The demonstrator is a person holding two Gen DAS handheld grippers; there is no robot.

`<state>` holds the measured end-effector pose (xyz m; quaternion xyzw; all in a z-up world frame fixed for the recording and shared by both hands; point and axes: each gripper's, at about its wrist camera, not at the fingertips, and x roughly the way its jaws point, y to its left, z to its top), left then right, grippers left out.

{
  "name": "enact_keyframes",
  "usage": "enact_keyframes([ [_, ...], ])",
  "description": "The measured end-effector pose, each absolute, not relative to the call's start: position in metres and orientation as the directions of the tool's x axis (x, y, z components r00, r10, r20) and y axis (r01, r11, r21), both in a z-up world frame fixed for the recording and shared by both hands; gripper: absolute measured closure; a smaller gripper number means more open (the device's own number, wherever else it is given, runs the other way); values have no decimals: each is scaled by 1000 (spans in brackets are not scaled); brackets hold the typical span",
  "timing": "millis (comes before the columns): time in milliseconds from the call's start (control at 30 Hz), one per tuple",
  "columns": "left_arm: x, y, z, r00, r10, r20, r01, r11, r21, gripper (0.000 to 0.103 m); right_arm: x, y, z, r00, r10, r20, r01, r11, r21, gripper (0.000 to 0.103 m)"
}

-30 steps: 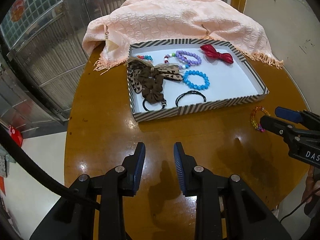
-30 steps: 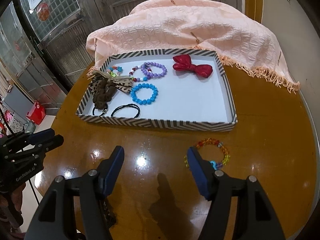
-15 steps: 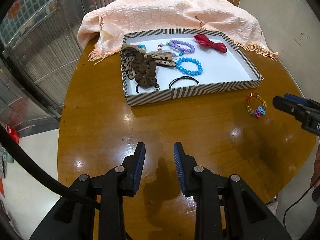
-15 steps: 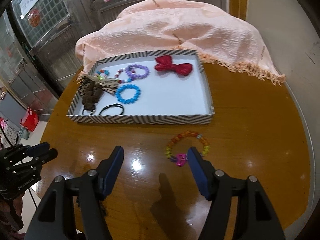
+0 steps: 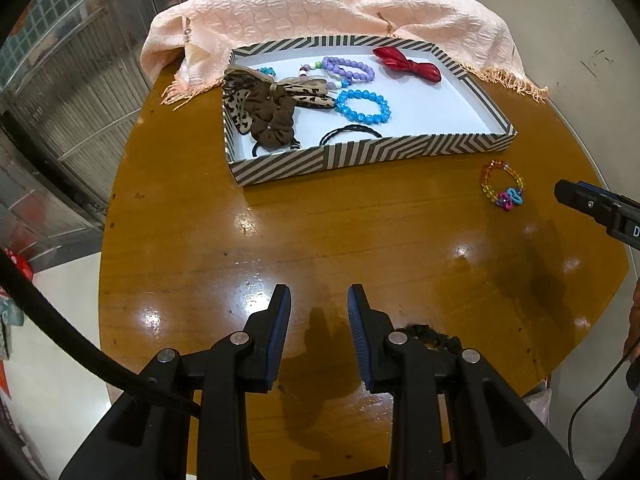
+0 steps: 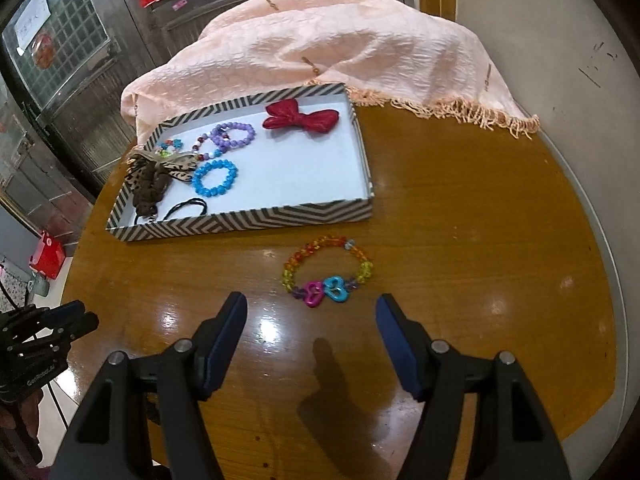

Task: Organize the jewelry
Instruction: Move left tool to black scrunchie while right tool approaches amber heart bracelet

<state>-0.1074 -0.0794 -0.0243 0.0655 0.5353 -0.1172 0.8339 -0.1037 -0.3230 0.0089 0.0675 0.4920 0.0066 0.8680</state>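
Note:
A striped tray on the round wooden table holds a red bow, purple bracelet, blue bracelet, brown scrunchie, leopard bow and black hair ties. A rainbow bead bracelet lies on the table outside the tray. My right gripper is open, just before this bracelet. My left gripper is open and empty over bare table. A dark scrunchie shows behind its right finger.
A peach fringed cloth is heaped behind the tray. The table edge curves close on the right. Metal shutters stand at the far left. The right gripper's tip shows in the left view.
Both grippers have pulled back and risen from the tray. The rainbow bracelet now lies in full view ahead of the right gripper, between its open fingers. Nothing was grasped.

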Motion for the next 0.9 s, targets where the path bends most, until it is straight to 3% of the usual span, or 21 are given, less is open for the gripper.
enact_keyframes([
  [467, -114, -77, -36, 334, -205, -920, 288, 952, -107, 73, -107, -325, 2, 501, 77, -862, 60, 990, 124, 32],
  [900, -122, -88, -43, 304, -213, -929, 339, 935, -103, 73, -101, -322, -3, 482, 83, -872, 49, 991, 122, 32],
])
